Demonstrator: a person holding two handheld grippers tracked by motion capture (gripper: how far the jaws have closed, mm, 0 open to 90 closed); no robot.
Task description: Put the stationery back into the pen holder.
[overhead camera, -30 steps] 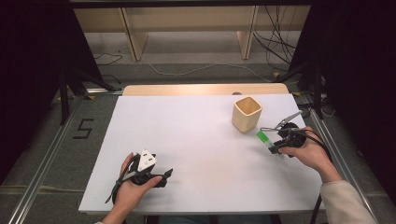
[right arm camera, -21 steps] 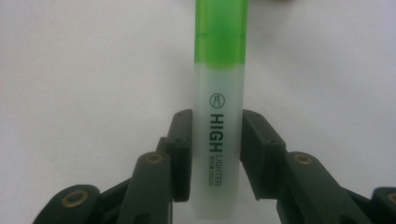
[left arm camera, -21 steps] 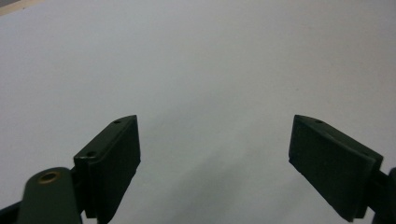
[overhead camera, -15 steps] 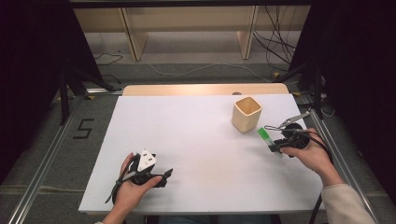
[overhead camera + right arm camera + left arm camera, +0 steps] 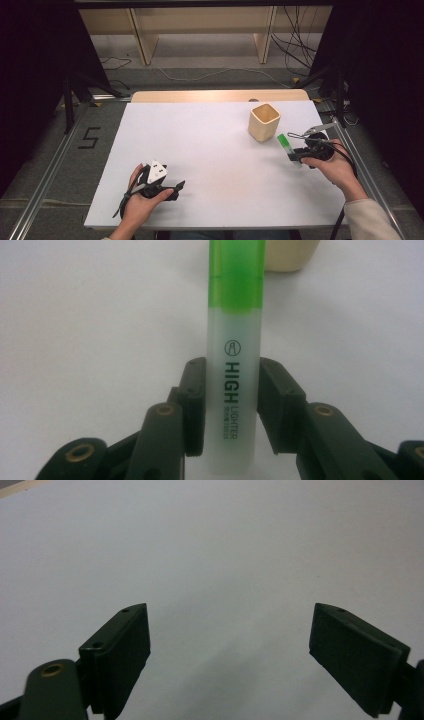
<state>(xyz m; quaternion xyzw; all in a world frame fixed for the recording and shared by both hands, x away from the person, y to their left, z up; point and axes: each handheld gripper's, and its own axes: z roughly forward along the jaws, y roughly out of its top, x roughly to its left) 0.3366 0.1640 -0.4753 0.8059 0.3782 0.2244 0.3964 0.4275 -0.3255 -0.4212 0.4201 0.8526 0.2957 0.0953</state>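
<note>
Highlighter point(image 5: 234, 365) frosted translucent plastic; cup point(image 5: 263, 121) pale matt; tabletop point(image 5: 210, 150) matt white

The highlighter point(image 5: 234, 365) was a flat-sided pen with a frosted white barrel printed "HIGH LIGHTER" in black and a translucent green cap end. It was clamped between the two black jaws of the right gripper point(image 5: 231, 405), pads pressing on both sides of its white barrel, the green end pointing away toward the beige cup point(image 5: 263, 121). In the high view the highlighter point(image 5: 285, 144) sat just right of that cup, near the table's right edge
</note>
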